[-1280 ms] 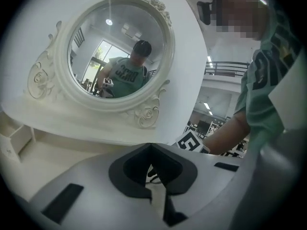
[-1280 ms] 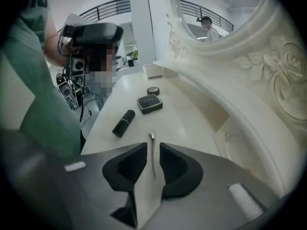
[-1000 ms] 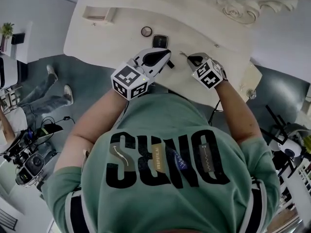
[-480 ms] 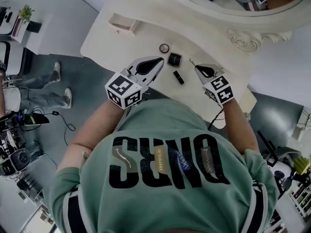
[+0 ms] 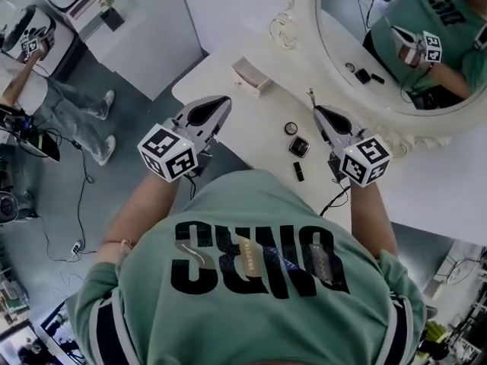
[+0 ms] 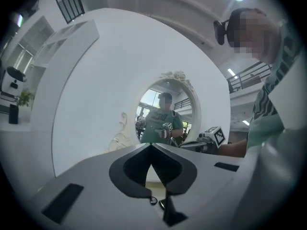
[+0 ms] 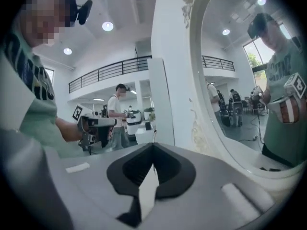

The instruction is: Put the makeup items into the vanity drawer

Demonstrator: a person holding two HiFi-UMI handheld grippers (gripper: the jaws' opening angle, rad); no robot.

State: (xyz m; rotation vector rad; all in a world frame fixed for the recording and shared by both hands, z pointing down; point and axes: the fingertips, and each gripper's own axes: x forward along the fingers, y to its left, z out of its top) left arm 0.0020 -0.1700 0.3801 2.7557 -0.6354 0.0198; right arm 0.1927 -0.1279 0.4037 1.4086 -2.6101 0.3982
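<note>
Head view: the person leans over a white bench (image 5: 255, 131) set under an oval mirror (image 5: 396, 59), a gripper in each hand, both held above the bench. The left gripper (image 5: 223, 99) hangs over the bench's near-left edge with its jaws pressed together and nothing between them. The right gripper (image 5: 316, 110) is also closed, and a thin stick (image 5: 310, 97) juts from its tip. Between the two grippers, nearer the right one, lie the makeup items: a round compact (image 5: 291, 128), a square compact (image 5: 300, 147) just beside it, and a lipstick (image 5: 298, 171) closest to the person. All three are on the bench top, well apart from the drawer box (image 5: 252, 74) at the back. Left gripper view: the left gripper (image 6: 151, 144) has its dark pads meeting at the tip and is empty; beyond it are the mirror (image 6: 168, 111) and, to the right, the right gripper (image 6: 209, 137). Right gripper view: the right gripper (image 7: 153, 144) is closed on the thin stick (image 7: 153, 135), which stands up past the tip. What the stick is cannot be told. The left gripper (image 7: 96, 126) shows at left and the mirror (image 7: 240, 80) fills the right side.
</note>
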